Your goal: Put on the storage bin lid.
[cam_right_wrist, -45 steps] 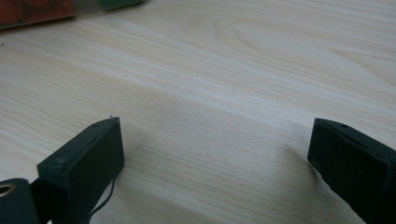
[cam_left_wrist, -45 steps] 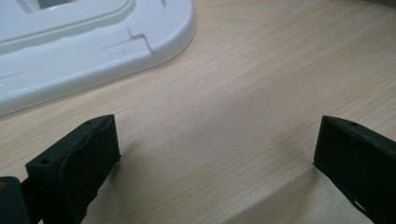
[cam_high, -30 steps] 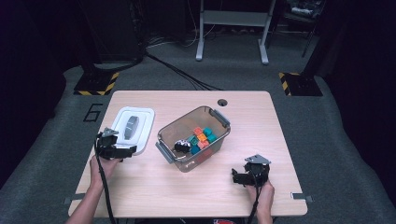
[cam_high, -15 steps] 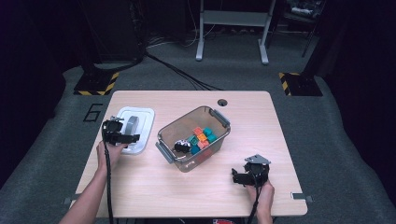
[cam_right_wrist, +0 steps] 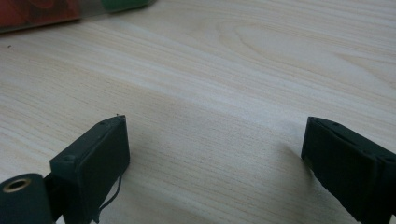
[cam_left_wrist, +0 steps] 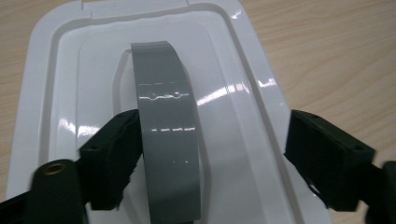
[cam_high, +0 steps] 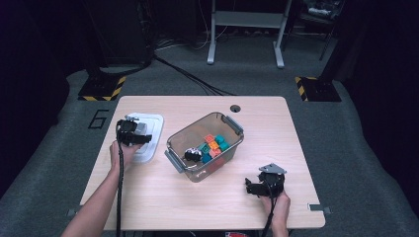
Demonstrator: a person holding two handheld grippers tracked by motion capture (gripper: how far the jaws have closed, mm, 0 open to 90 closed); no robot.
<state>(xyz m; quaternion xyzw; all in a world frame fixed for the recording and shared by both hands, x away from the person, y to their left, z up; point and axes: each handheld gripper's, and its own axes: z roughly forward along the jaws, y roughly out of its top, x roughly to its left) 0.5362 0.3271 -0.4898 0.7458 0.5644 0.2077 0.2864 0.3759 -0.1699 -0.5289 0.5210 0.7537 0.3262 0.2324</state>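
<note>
A white lid [cam_high: 154, 129] with a grey strap handle [cam_left_wrist: 166, 116] lies flat on the table's left side. My left gripper [cam_high: 144, 139] hovers over the lid [cam_left_wrist: 233, 70], open, its jaws standing on either side of the grey handle without closing on it; the left jaw is next to the handle's edge. A clear bin [cam_high: 197, 122] with grey end handles stands mid-table and holds several orange and teal blocks [cam_high: 214, 144] plus a dark round item [cam_high: 191, 155]. My right gripper [cam_high: 250, 188] rests open near the front right, with bare wood [cam_right_wrist: 210, 60] between its jaws [cam_right_wrist: 212, 126].
The wooden table [cam_high: 267, 128] has a cable hole [cam_high: 235, 108] near its far edge. The bin's corner [cam_right_wrist: 46, 11] shows at the top left of the right gripper view. Dark floor, cables and a stand's legs lie beyond the table.
My left gripper has moved away from the person, from the lid's near edge to over its grey handle. The right gripper has stayed put.
</note>
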